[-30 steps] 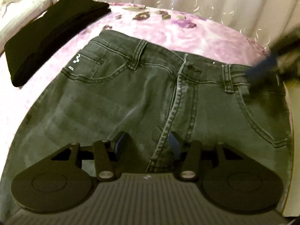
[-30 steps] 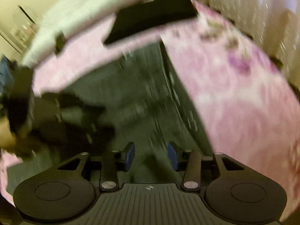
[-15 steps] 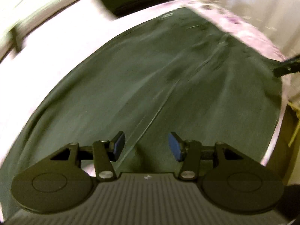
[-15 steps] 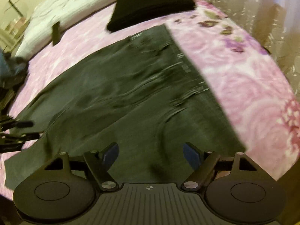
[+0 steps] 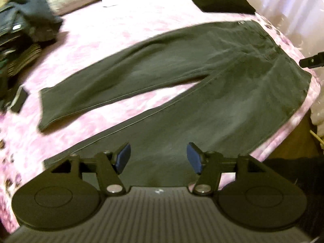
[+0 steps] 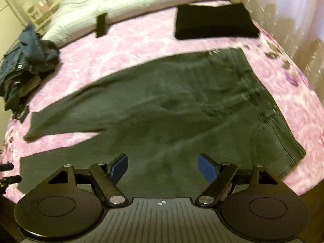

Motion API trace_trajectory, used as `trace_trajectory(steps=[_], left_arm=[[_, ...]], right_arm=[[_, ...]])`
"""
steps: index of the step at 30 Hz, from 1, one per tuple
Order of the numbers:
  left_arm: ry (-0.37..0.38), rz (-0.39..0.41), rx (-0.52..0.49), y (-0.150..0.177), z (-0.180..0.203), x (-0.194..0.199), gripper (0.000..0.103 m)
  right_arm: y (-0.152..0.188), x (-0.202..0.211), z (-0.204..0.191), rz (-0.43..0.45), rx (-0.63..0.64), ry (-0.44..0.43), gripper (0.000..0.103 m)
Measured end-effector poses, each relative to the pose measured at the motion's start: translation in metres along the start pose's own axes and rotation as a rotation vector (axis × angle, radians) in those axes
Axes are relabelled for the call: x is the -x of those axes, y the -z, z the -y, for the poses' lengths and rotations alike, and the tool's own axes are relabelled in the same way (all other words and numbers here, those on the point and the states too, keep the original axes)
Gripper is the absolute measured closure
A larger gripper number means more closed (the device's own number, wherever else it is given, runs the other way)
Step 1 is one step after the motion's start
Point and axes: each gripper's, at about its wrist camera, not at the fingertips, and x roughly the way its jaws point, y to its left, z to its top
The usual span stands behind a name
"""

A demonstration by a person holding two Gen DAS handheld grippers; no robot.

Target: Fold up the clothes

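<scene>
jeans (image 6: 172, 105) lay flat on pink bed (image 6: 131, 46), waistband right, legs spread leftward | left gripper (image 5: 158, 157) above near leg, fingers apart, just widened, nothing between | right gripper (image 6: 163, 167) fingers wide apart, empty, just opened | folded black garment (image 6: 214, 22) far right | clothes pile (image 6: 26, 60) far left

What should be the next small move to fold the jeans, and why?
Probably bring the left hand-held gripper down onto the nearer trouser leg and take hold of it, to fold it over the farther leg. The jeans lie flat on the pink bedspread with legs spread apart, and both hand-held grippers, left and right, are open and empty.
</scene>
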Motion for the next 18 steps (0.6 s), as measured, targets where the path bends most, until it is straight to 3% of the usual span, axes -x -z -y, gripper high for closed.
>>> trace_trajectory(steps=[6, 10, 15, 18], left_arm=[[-0.163, 0.117, 0.193, 0.030, -0.012, 0.047, 0.039], [-0.213, 0.138, 0.294, 0.049, 0.004, 0.068, 0.038], [-0.223, 0.114, 0.247, 0.051, 0.015, 0.068, 0.035], [-0.249, 0.100, 0.187, 0.042, -0.002, 0.057, 0.035]], right_arm=[[-0.020, -0.006, -0.016, -0.005, 0.125, -0.058, 0.021], [-0.021, 0.005, -0.014, -0.027, 0.245, -0.098, 0.021], [-0.023, 0.011, 0.012, -0.038, 0.287, -0.100, 0.021], [-0.038, 0.000, 0.016, -0.048, 0.281, -0.080, 0.021]])
